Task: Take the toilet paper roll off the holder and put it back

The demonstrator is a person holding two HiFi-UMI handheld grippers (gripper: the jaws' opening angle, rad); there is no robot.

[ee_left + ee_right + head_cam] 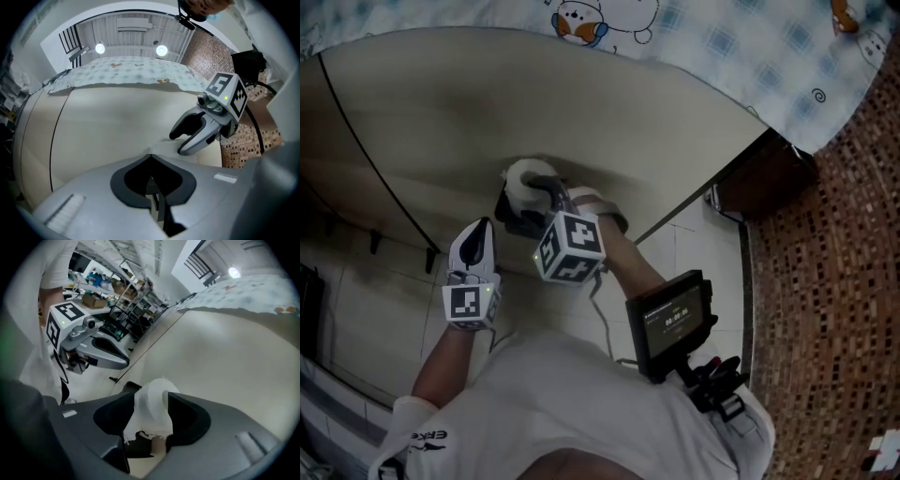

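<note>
Ok, status: the toilet paper roll (pixel 528 178) looks seated on its black holder (pixel 508 214), which is mounted on the beige panel (pixel 534 94). Nothing is lifted clear. These views alone don't say whether this is before the take-off or after the put-back. Either way, no part of the job is visibly in progress beyond the roll being straddled. If it's the start, the grab, the lift-off and the refit are all left. If it's the end, only backing away is left.

Left tongs (pixel 150 161): pressed fully together, tips meeting, nothing between them. They're parked left of the holder, close to it but not touching holder or roll. They look idle to me.

Right tongs (pixel 151 397): spread wide, with the roll between the two pads. The right gripper view shows a dark gap on the left pad's side. The roll's right edge sits against or just beside the other pad, and I can't tell which. I see no squeeze on the paper, so I read this as straddling, not pinching. A torn loose tail (pixel 133 425) hangs off the roll's near side, down into the throat of the tongs. It could snag if they close here.

Further right are a small screen unit (pixel 675 323) on the person's chest and brown mosaic tiling (pixel 825 281). Neither is involved.
</note>
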